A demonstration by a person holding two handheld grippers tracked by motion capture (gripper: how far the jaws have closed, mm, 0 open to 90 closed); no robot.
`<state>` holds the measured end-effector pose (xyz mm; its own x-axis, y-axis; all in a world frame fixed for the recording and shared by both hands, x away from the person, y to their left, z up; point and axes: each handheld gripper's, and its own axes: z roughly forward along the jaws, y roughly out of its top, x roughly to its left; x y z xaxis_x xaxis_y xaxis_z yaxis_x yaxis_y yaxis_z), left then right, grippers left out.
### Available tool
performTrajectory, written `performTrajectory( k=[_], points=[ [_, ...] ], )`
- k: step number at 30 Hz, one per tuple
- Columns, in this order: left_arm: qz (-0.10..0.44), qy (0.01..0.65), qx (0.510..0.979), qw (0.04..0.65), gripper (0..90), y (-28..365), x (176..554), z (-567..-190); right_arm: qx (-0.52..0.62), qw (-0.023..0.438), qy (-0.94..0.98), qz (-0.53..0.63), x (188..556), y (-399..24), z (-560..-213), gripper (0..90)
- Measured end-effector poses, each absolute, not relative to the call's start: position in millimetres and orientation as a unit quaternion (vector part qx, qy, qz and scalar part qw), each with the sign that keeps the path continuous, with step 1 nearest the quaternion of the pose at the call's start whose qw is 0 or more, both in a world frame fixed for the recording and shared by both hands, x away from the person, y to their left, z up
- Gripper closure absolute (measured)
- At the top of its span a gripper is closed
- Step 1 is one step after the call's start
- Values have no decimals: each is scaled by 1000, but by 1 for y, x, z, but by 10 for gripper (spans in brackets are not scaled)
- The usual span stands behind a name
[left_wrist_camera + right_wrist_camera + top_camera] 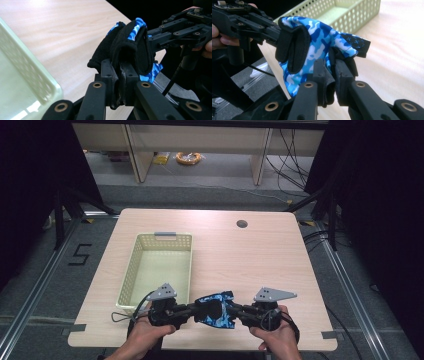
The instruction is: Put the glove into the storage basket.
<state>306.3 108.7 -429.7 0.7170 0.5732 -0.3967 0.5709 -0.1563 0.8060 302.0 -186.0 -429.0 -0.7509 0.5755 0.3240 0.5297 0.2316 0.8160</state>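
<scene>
Gripping one blue-camo glove [216,309] between them, left gripper [186,310] and right gripper [238,310] both clench its fabric at desk [250,255] 6 o'clock; basket [131,270] at 9. Jaw tips hidden by cloth.

Left gripper [121,72] pinches a glove [130,47], seemingly beside basket [30,75].

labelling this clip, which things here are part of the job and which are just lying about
In the job:
- blue camouflage fabric glove with black trim, held between both grippers
- left gripper, shut on the glove
- right gripper, shut on the glove
- pale green perforated plastic basket, possibly where the glove goes

Lying about:
- orange coiled cable on the floor beyond the table
- round grommet hole in the light wooden table
</scene>
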Motion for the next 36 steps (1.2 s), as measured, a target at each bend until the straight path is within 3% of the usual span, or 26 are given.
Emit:
performTrajectory(
  k=[18,36],
  points=[
    [14,415,751,514,825,179,345,-397,311,30,810,495,349,-115,-387,818],
    [23,463,737,493,825,235,357,-411,295,9,833,469,378,-47,-400,818]
  ],
)
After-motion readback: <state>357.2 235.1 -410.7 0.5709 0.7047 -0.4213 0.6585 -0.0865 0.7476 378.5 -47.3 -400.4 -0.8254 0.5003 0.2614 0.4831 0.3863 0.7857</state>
